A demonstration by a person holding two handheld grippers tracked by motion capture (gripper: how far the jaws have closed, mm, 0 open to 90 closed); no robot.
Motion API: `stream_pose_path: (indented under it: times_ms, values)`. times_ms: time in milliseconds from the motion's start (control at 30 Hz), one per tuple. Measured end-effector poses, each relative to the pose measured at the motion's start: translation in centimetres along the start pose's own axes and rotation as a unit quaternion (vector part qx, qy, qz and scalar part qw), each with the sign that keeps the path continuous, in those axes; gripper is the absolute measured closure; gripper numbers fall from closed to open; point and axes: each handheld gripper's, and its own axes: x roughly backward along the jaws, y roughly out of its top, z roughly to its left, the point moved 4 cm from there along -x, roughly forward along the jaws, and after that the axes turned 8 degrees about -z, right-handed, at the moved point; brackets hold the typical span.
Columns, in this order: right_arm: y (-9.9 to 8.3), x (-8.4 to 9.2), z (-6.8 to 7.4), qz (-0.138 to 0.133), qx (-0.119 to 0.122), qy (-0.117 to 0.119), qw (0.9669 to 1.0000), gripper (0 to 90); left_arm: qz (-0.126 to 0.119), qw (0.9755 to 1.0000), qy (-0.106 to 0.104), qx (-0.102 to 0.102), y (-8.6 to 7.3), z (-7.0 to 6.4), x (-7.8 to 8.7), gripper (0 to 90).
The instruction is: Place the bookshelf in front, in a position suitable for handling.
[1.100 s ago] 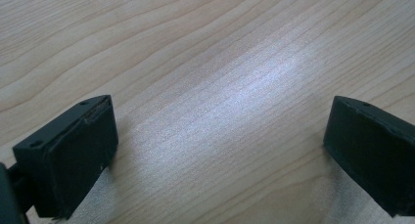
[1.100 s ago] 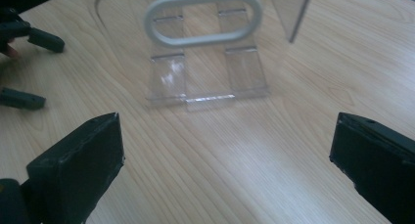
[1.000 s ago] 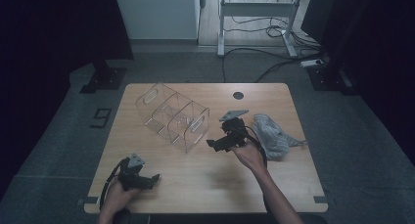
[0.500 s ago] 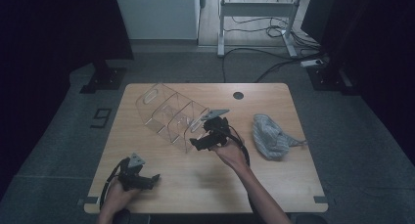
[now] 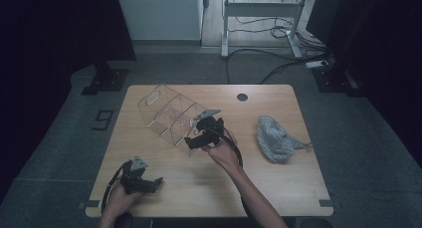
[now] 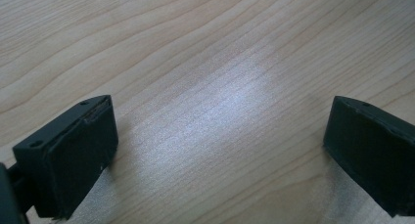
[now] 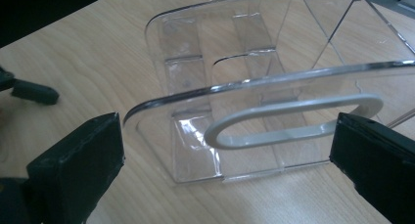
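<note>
Currently logged: my right gripper, jaws spread, clear divided bin directly ahead between them, untouched; my left gripper, jaws spread over bare table.

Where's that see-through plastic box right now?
In the high view the clear box sits left of the table's middle, the open right claw at its near end; the grey cloth lies farther right.

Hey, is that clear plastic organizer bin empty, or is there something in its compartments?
Empty. The clear bin shows bare table wood through its walls and dividers, and the right tool, jaws open, faces its handle end.
</note>
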Motion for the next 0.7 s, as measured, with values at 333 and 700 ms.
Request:
stream_pose_path:
  times_ms: [333,700]
  values:
    - [-0.4,0.0,-0.9,0.005,0.014,-0.025,0.9996,0.0,0.000,1.0000,-0.001,-0.001,0.0,0.0,0.0,0.0]
    - [-1.4,1.5,-4.7,0.013,-0.008,-0.056,0.9983,0.7,0.000,1.0000,-0.002,-0.002,0.0,0.0,0.0,0.0]
